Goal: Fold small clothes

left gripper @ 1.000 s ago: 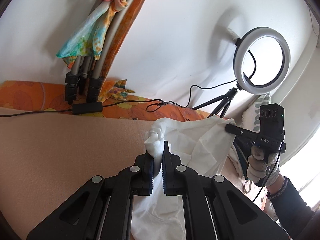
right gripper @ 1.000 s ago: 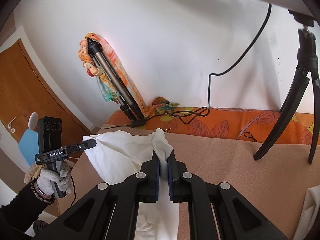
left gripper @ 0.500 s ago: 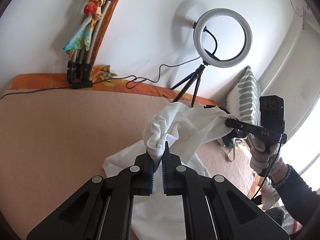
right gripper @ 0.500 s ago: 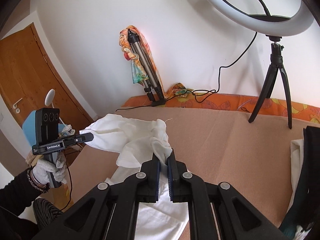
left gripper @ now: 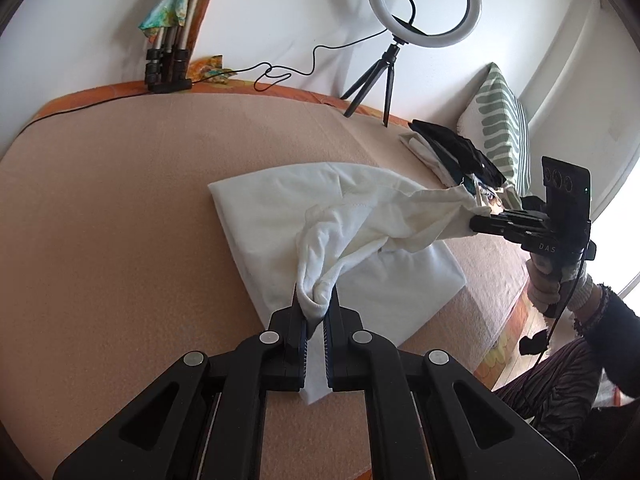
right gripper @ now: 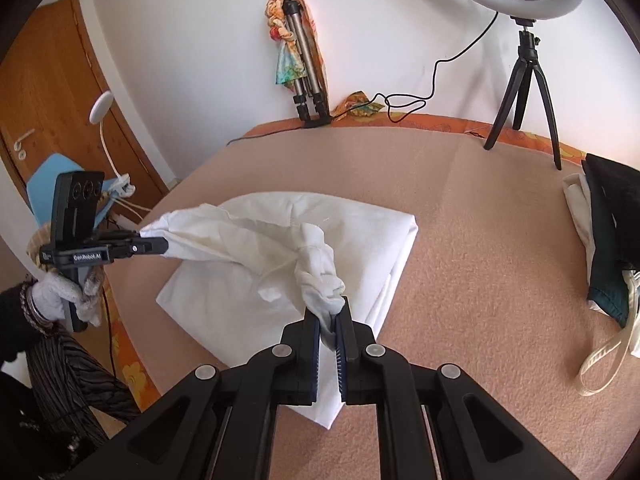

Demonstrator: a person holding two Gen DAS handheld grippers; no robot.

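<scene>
White garment [left gripper: 340, 216] lying on the bed [left gripper: 120, 220], near side of the ring light [left gripper: 424, 4] on its tripod, lower layer spread flat, upper layer lifted and strung between two grips. Left gripper [left gripper: 316, 312] with jaws closed on a bunched edge of the cloth; right gripper [right gripper: 330, 320] likewise clamped on a twisted wad of the opposite edge. Each gripper also visible from the other's camera, pinching its end of the raised fold. Progress judged as mid-fold: one half doubled over the other, not yet laid down or smoothed. Remaining, by estimate: lowering the held edge onto the flat layer, releasing, further folding to final size. Pile of clothes [right gripper: 604, 240] to the right of the garment, below the ring light, apparently awaiting or finished; state not determinable.
</scene>
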